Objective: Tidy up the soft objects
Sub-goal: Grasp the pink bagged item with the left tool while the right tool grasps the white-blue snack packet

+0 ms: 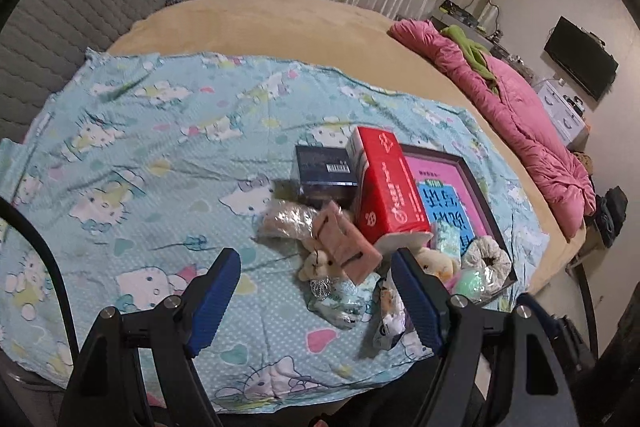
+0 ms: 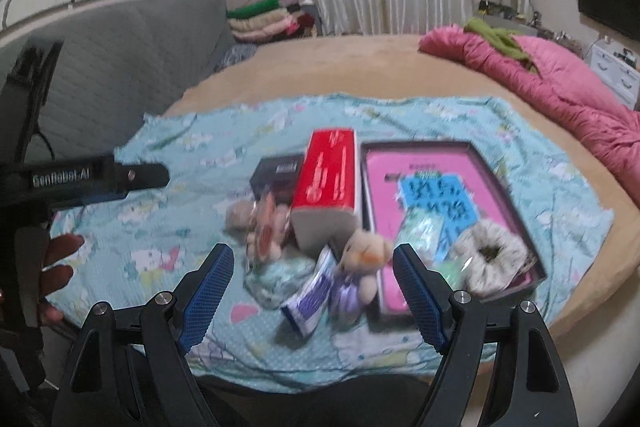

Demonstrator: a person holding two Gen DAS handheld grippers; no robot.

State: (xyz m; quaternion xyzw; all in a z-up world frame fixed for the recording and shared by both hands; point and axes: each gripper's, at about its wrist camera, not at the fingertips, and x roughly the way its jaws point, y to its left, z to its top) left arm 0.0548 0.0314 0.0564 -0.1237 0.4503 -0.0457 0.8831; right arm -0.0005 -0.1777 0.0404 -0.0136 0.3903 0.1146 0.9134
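1. Below centre of the right wrist view, the small plush bear lies on the blue cartoon-print sheet, just left of the pink-lined tray.
2. It looks light and squashy; its round belly seems the best place to pinch.
3. Both the right gripper and the left gripper stand apart, holding nothing.
4. Beside it: a stiff red carton, a fluffy scrunchie in crinkly wrap, and a glossy, slippery-looking packet.
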